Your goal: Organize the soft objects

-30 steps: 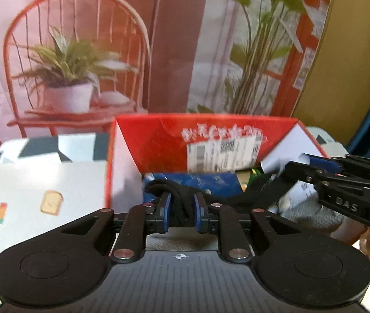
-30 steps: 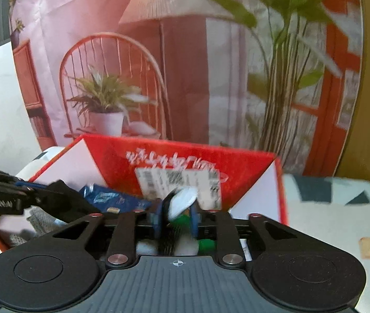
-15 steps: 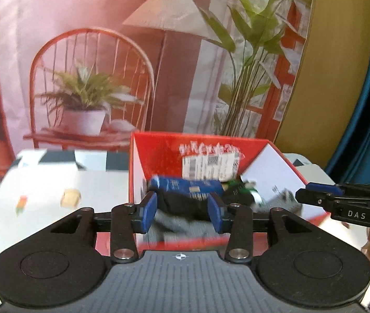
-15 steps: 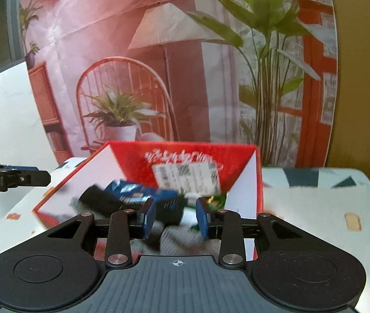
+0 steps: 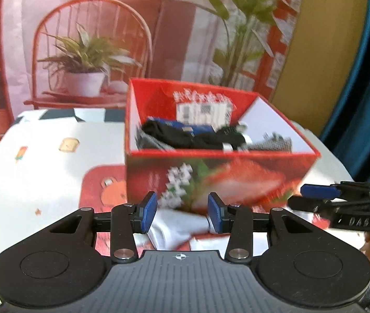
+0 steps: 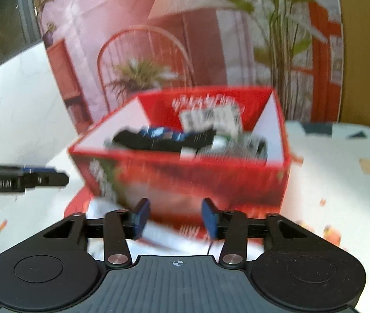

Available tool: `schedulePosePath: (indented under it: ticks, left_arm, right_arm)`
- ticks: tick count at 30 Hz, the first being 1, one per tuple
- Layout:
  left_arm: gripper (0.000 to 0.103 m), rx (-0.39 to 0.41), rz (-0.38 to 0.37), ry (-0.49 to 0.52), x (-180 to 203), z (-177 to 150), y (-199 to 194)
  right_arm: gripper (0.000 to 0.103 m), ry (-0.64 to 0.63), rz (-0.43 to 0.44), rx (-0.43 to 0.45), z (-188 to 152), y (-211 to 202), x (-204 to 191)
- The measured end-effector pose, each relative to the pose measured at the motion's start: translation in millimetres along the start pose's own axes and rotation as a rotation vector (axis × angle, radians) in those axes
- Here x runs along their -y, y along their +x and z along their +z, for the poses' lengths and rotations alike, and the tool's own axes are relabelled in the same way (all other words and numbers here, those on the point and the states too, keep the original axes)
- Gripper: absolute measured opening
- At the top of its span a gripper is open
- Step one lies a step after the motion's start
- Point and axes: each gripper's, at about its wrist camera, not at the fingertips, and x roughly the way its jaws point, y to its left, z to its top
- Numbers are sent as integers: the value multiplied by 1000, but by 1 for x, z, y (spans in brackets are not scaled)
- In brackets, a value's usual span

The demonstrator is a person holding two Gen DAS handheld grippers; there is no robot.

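Reading "DAS" on right tongs (image 5: 317,192); "GenRobot.AI" on left tongs (image 6: 46,176).

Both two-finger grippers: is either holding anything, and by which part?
Nothing is held. Left gripper stands open; right gripper is opening, nothing gripped.

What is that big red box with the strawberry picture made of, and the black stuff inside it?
The red strawberry box looks like glossy printed cardboard: thin stiff walls, white inside. The black bundles look like soft knitted fabric, probably socks; they slump and fold.
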Motion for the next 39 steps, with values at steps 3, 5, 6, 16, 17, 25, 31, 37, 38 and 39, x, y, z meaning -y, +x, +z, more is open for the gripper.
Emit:
schedulePosePath:
  ticks: [3, 5, 6, 16, 17, 25, 31, 37, 38, 39]
  left_arm:
    - [45, -27, -9, 65, 5, -10, 1]
    - [45, -42, -13, 87, 7, -17, 2]
    - [45, -44, -19, 89, 7, -21, 2]
    - [45, -57, -29, 9, 1, -42, 4]
    - [45, -52, -25, 4, -1, -42, 3]
    - [45, 4, 41, -60, -10, -44, -13]
    - [45, -2, 57, -89, -19, -43, -15]
    - [45, 27, -23, -80, -13, -41, -15]
    - [45, 27, -52, -90, -13, -42, -14]
    - [45, 27, -74, -97, -13, -42, -13]
  right_arm:
    - [63, -2, 1, -18, -26, -2, -6]
    - [67, -5, 1, -27, -41, -2, -11]
    - [67, -13, 1, -35, -48, -2, -15]
    - [85, -181, 3, -105, -74, 9, -51]
    - [86, -182, 3, -115, -75, 11, -51]
    - [86, -262, -44, -199, -82, 34, -56]
    - [68, -212, -66, -163, -68, 34, -42]
    - [62, -133, -67, -102, -48, 35, -22]
    - [62, -119, -61, -94, -44, 36, -19]
    - [60, -107, -56, -86, -40, 37, -16]
